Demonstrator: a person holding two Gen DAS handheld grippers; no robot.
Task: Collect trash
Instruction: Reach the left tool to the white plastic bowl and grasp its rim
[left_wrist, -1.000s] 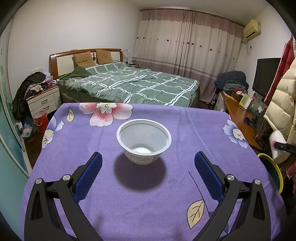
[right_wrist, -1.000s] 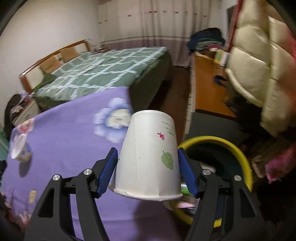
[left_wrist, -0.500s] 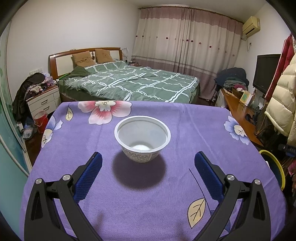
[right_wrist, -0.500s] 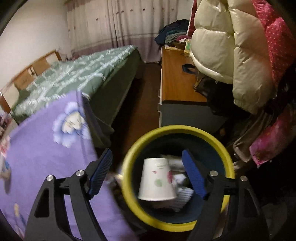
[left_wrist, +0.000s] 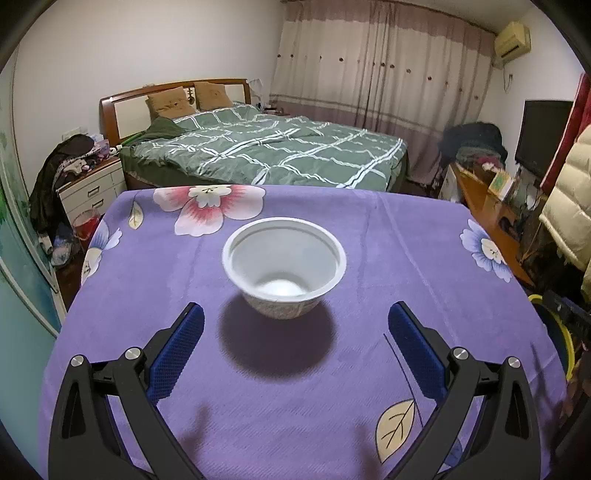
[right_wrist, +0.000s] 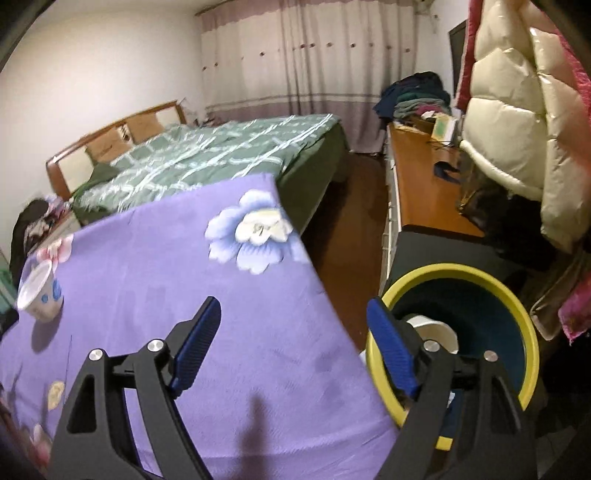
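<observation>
Meanwhile, right gripper (right_wrist: 293, 343) opening – nothing between – beside bin (right_wrist: 461, 269).

Your right gripper's finger (right_wrist: 391, 354) covers much of the white cup (right_wrist: 437, 334) lying inside the yellow-rimmed bin (right_wrist: 517, 314), so you cannot see its print. In the left wrist view that bin (left_wrist: 567, 345) is cut off at the right edge. The bowl (right_wrist: 38, 295) sits small and blurred at your right camera's far left; its pattern is unreadable.
</observation>
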